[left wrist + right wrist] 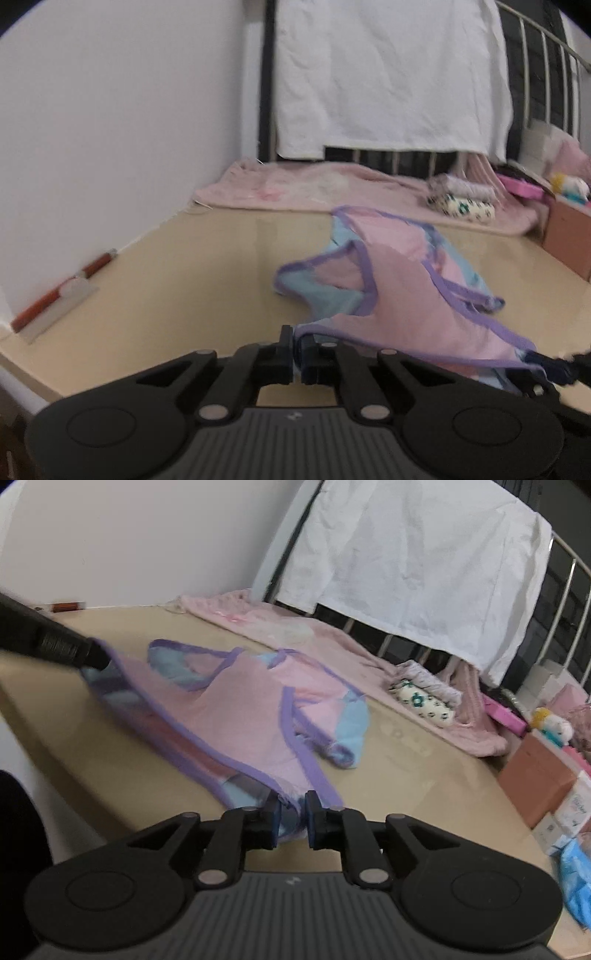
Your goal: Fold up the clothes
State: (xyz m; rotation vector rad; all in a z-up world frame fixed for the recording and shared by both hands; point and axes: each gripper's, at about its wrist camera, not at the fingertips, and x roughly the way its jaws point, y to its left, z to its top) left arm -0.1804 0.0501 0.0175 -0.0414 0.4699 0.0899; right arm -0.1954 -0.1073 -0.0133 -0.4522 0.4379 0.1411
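On worktop (184, 266), centre: one garment (251, 709) — pink and blue, purple-bound, sleeveless, lying partly crumpled. Left gripper (297, 356): jaws clenched on one near corner of the hem. Right gripper (291, 821): jaws parted a little, hem cloth between them; whether the pads bite cannot be told. Step, as judged: near edge taken at two corners, fold not yet made. Next move calls for a sure right-hand grip, then both corners carried over together, edge kept taut. Beyond: pink blanket (295, 184), white sheet (388, 74) on a rail. Obscured — garment's underside, far straps bunched; both views blurred.
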